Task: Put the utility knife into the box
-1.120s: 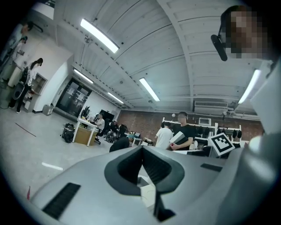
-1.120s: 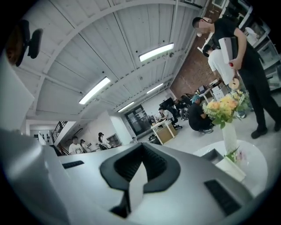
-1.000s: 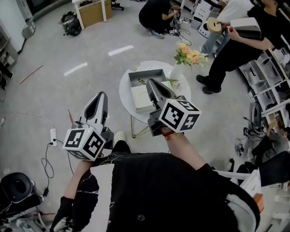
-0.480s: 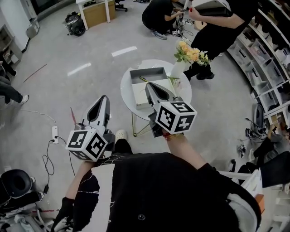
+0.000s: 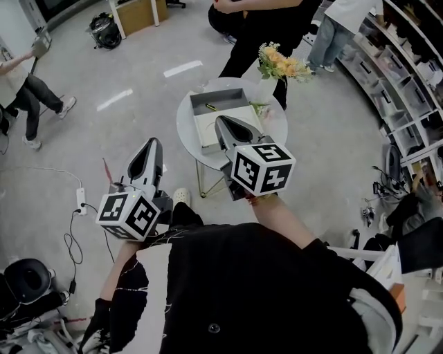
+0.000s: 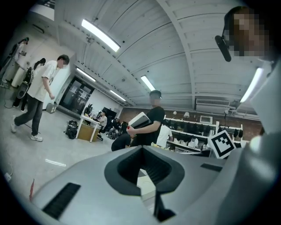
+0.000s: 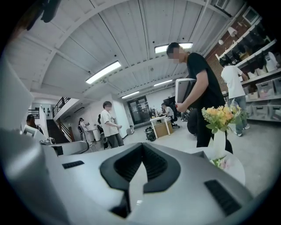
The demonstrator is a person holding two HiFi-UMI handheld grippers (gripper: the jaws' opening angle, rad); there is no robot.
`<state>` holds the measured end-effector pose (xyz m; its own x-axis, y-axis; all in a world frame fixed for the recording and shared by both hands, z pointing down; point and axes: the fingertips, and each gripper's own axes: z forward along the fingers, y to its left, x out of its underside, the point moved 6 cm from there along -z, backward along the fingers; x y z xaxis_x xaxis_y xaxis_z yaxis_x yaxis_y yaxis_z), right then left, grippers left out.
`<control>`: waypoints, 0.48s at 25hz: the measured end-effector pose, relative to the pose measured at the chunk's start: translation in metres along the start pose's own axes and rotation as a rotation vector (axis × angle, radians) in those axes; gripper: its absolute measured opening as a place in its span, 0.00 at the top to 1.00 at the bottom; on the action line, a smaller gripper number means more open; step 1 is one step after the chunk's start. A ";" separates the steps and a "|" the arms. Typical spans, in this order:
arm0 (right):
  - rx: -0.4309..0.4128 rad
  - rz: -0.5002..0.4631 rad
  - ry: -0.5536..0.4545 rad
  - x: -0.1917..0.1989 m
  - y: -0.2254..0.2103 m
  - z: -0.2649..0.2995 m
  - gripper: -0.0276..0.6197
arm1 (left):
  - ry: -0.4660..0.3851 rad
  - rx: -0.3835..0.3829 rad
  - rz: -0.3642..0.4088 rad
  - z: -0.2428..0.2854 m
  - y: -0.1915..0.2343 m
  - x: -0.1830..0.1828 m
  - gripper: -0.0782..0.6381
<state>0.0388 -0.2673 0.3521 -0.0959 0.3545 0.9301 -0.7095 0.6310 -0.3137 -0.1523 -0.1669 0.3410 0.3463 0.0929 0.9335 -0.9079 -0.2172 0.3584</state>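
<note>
A round white table carries an open grey box and, beside it, a flat white box. A small thin yellowish object, which looks like the utility knife, lies inside the grey box at its left. My right gripper hovers over the table's near side with its tip above the white box, shut and with nothing in it. My left gripper is held over the floor to the table's left, also shut and with nothing in it. Both gripper views look out over the room, and each shows its jaws meeting.
A white vase of yellow and orange flowers stands at the table's far right edge. A person in black stands right behind the table, and another walks at the far left. A power strip with cables lies on the floor. Shelves line the right.
The table has slid slightly up and left in the head view. The person in black has walked from the right to behind the table. Both grippers keep their pose and stay shut.
</note>
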 end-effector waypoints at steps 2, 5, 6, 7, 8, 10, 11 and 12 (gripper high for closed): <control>0.000 -0.002 0.001 0.000 0.000 -0.001 0.95 | 0.003 0.003 0.000 0.000 -0.001 0.001 0.88; 0.002 -0.006 0.004 0.003 0.001 -0.002 0.95 | 0.007 0.005 0.000 0.000 -0.002 0.002 0.88; 0.003 -0.008 0.004 0.003 0.001 -0.002 0.95 | 0.008 0.006 0.001 0.000 -0.002 0.002 0.88; 0.003 -0.011 0.004 0.003 0.002 -0.002 0.95 | 0.009 0.008 0.003 0.000 -0.002 0.001 0.88; 0.004 -0.014 0.004 0.003 0.003 -0.002 0.95 | 0.009 0.009 0.005 0.000 -0.002 0.001 0.88; 0.004 -0.017 0.004 0.003 0.004 -0.001 0.95 | 0.008 0.010 0.006 -0.001 -0.001 0.000 0.88; 0.003 -0.018 0.005 0.004 0.005 0.000 0.95 | 0.007 0.010 0.006 -0.001 0.000 -0.001 0.88; 0.003 -0.019 0.005 0.004 0.005 0.000 0.95 | 0.007 0.009 0.006 -0.002 0.000 -0.001 0.88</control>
